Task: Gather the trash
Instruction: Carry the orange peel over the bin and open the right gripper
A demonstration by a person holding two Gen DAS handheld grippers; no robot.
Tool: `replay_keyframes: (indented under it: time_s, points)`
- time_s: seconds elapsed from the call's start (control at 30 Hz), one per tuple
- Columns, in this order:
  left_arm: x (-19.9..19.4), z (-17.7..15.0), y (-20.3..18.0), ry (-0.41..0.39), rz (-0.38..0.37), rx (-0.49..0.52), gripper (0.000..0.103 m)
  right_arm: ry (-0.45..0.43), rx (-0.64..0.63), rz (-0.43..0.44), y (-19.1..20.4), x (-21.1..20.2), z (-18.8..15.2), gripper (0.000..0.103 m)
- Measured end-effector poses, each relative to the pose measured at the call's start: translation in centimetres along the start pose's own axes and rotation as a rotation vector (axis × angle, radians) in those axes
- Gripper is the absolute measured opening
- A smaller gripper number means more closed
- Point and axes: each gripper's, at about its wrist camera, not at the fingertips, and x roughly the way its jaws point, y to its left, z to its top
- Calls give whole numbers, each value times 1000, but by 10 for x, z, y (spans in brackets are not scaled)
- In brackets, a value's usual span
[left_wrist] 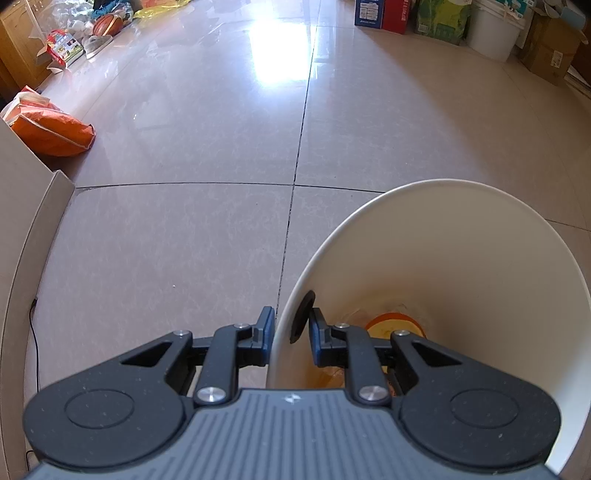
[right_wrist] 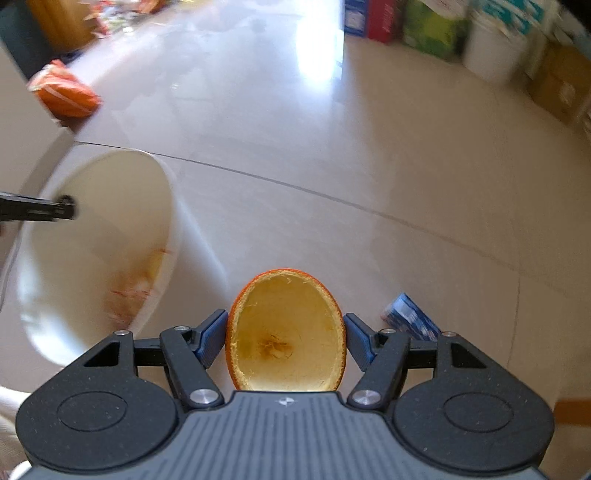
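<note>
My left gripper [left_wrist: 291, 338] is shut on the rim of a white bucket [left_wrist: 461, 258], one finger outside the wall and one inside. Orange peel [left_wrist: 393, 325] lies at the bucket's bottom. In the right wrist view the same white bucket [right_wrist: 110, 206] sits tilted at the left, stained orange inside, with the left gripper's finger [right_wrist: 48, 208] reaching onto its rim. My right gripper [right_wrist: 286, 338] is shut on a hollow half orange peel [right_wrist: 286, 339], its pale inside facing the camera, held above the floor to the right of the bucket.
A small blue and white wrapper [right_wrist: 410, 317] lies on the tiled floor right of the peel. An orange bag [left_wrist: 51, 131] sits at the left by a beige cabinet edge [left_wrist: 29, 236]. Boxes and a white pail [left_wrist: 495, 31] line the far right wall.
</note>
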Motion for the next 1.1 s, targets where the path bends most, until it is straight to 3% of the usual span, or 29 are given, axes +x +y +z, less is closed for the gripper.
replay_keyframes:
  time_s: [0.5,0.57,0.73,1.1]
  points:
    - [-1,4,9,3,-10,-16,18,-87,-253,154,127,-27,46,73]
    - [-1,4,11,3,-12,-18,18,-95,-282,160,138,-27,49,79]
    - [0,3,12,4,-12,-19,18,-120,-298,177,146,-31,54,88]
    - [6,1,13,6,-12,-18,18,-135,-293,115,127,-29,47,89]
